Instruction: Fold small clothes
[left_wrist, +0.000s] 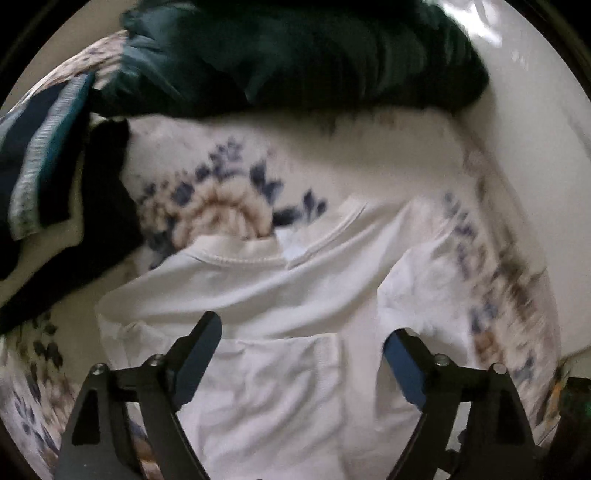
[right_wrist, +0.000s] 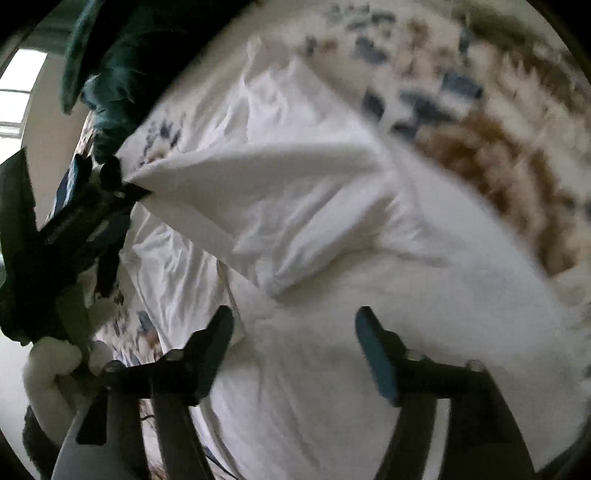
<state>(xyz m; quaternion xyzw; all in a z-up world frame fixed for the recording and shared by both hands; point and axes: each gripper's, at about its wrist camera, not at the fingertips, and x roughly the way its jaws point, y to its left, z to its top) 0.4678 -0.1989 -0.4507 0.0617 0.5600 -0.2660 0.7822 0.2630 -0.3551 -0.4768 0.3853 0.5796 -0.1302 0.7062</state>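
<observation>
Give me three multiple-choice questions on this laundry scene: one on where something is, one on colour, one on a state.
1. In the left wrist view, where is the dark green garment?
A. Beyond the shirt's collar
B. Between the gripper's fingers
C. Folded on the shirt's hem

2. What colours are the bedspread print?
A. Red and yellow
B. Blue and brown
C. Green and pink

3. How is the left gripper?
A. Shut on a sleeve
B. Shut on nothing
C. Open above the white shirt

Answers: 1 A, it is piled past the collar. 2 B, blue flowers ring brown arcs. 3 C, the fingers stand wide apart with the shirt below.
</observation>
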